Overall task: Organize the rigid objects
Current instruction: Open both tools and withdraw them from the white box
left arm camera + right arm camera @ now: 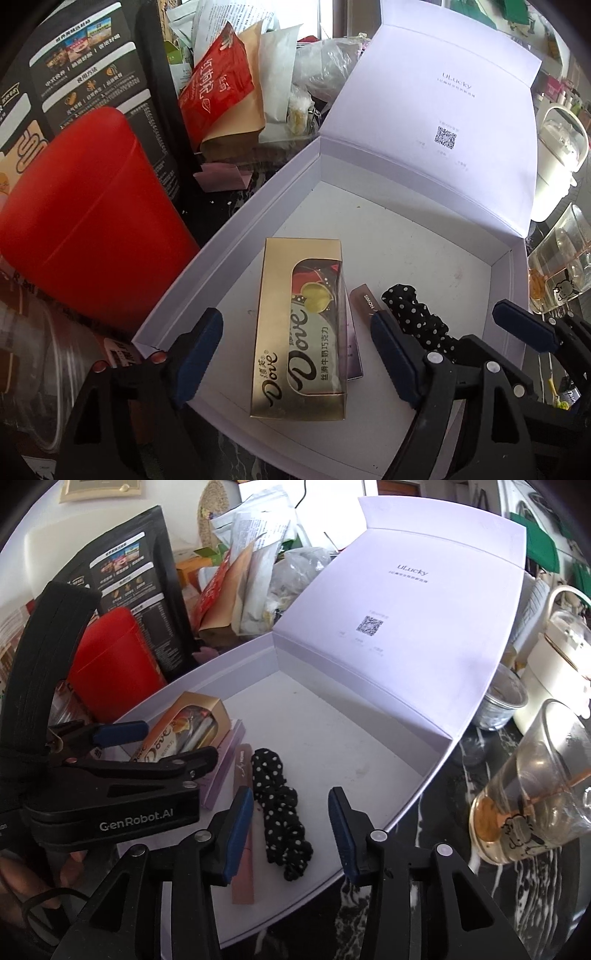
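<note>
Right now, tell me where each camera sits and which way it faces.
Left wrist: on the left gripper, angled down into the white box at the Dove box; its own open fingers show, plus the right gripper's.
Right wrist: on the right gripper, angled down at the polka-dot scrunchie; its fingers and the left gripper show.
Shared: white box, Dove box, scrunchie.

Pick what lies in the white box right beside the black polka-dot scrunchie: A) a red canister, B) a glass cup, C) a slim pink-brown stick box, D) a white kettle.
C: the slim pink-brown stick box lies inside the white box alongside the polka-dot scrunchie, between it and the purple box.
</note>
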Tool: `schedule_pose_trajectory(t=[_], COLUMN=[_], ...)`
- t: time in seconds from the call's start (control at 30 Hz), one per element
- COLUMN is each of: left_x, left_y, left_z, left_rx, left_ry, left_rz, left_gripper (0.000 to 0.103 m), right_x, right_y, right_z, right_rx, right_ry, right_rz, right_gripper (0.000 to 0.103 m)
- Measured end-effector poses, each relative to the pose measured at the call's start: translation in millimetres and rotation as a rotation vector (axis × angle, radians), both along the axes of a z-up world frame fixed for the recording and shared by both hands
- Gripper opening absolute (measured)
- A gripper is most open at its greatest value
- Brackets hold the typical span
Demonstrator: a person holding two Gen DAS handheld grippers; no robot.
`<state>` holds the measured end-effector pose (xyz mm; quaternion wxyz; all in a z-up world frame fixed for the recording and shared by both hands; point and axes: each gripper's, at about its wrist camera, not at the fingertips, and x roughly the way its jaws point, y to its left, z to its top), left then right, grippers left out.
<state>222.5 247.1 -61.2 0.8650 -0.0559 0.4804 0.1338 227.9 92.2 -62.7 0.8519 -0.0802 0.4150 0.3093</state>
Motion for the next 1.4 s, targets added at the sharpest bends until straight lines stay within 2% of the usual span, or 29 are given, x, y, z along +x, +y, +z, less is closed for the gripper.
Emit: schedule_pose_trajectory(t=[0.23,0.77,1.2,1.27,1.4], left_x=[-12,-65,-117,-122,-137], left_y=[-8,-31,-52,-56,-63], left_z=[13,60,85,87,89], left_rx=[-0.002,0.009,0.025,0.029,0.026], left_ry=[-0.023,-0.116,-0.179,-0.187,-0.200], left_rz=[0.007,-0.005,-0.018,-0.021,-0.031], left_gripper=[0.083,0.083,0.083,0.084,0.096], right_x=[-8,-45,-87,-93,-105], right_y=[-14,-36,-62,-65,-75], right_z=[6,48,74,76,78], right_rx=[0.002,0.025,0.054,0.056,0.059], right_ry=[-0.020,-0.078,-0.132,-0.136,-0.135], right_rz=[-0.016,-0.051,-0.069,-0.069,-0.083], right_gripper=[0.042,0.042,0.052,0.055,0.058])
